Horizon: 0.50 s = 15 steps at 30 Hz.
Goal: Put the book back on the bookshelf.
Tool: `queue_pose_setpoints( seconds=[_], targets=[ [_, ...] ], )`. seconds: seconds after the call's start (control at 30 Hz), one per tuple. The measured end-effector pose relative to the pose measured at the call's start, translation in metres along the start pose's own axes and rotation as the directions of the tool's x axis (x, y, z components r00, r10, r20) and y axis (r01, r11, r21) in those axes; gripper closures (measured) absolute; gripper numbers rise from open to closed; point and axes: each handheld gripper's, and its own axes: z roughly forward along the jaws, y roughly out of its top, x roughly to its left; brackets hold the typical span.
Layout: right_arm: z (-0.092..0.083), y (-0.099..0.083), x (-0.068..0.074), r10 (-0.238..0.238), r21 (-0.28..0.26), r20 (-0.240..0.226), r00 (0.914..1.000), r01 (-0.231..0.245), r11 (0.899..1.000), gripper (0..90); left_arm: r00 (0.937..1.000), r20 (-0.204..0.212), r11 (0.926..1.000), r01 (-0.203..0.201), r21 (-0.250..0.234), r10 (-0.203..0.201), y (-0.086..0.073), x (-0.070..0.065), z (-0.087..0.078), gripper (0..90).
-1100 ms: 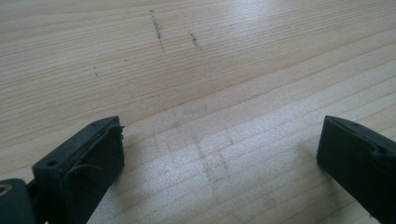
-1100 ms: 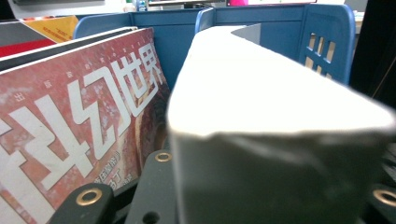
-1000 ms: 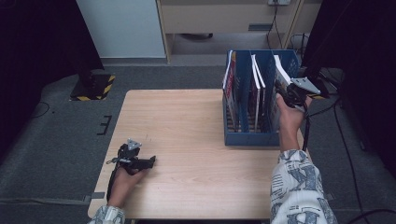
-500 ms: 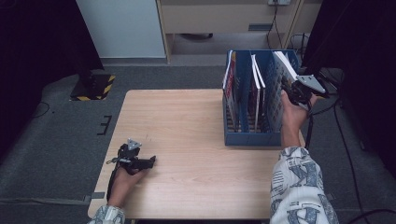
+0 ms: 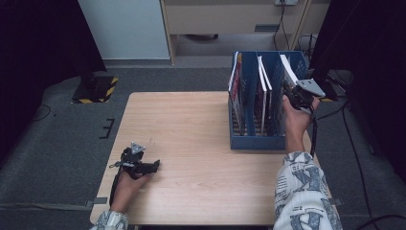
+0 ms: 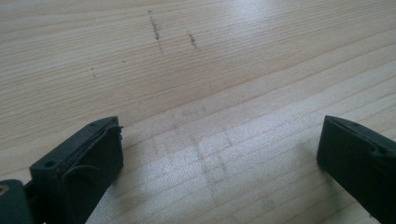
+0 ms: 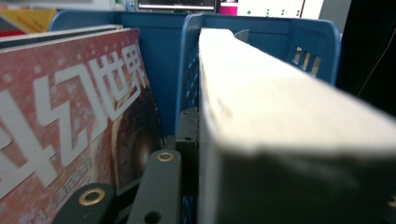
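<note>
A blue file rack (image 5: pixel 253 142) stands at the right side of the wooden table (image 5: pixel 191 120), with magazines upright in its slots. My right gripper (image 5: pixel 293 94) is raised at the rack's right compartment and shut on a thick white-edged book (image 5: pixel 288 70). In the right gripper view the book's page edge (image 7: pixel 280 116) runs away from me, and one black finger (image 7: pixel 187 135) presses its side. A red magazine cover (image 7: pixel 70 116) stands to the left behind a blue divider (image 7: pixel 187 56). My left gripper (image 5: pixel 155 165) rests on the table near the front left, open (image 6: pixel 219 158) over bare wood.
A pale cabinet (image 5: pixel 124 28) and a wooden unit (image 5: pixel 230 19) stand behind the table. A black stand with a yellow-striped base (image 5: pixel 93 88) is on the floor at the left. Cables (image 5: pixel 344 124) trail on the floor to the right.
My right hand has shifted slightly at the rack with the book still in its grip. The left hand and gripper have stayed where they were.
</note>
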Motion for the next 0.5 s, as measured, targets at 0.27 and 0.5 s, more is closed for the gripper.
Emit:
queue_pose_setpoints(
  seconds=[0.27,0.5],
  targets=[
    [-0.0052,0.0007,0.0059,-0.013,0.014,-0.019,0.9997,0.013,1.000,65.4,1.0000,0.000,1.0000,0.000,0.000,0.000,0.0000,0.0000,0.0000,0.0],
    [-0.0096,0.0035,0.0070,0.003,0.023,-0.023,0.9997,-0.002,1.000,48.8,1.0000,0.000,1.0000,0.000,0.000,0.000,0.0000,0.0000,0.0000,0.0]
  ],
)
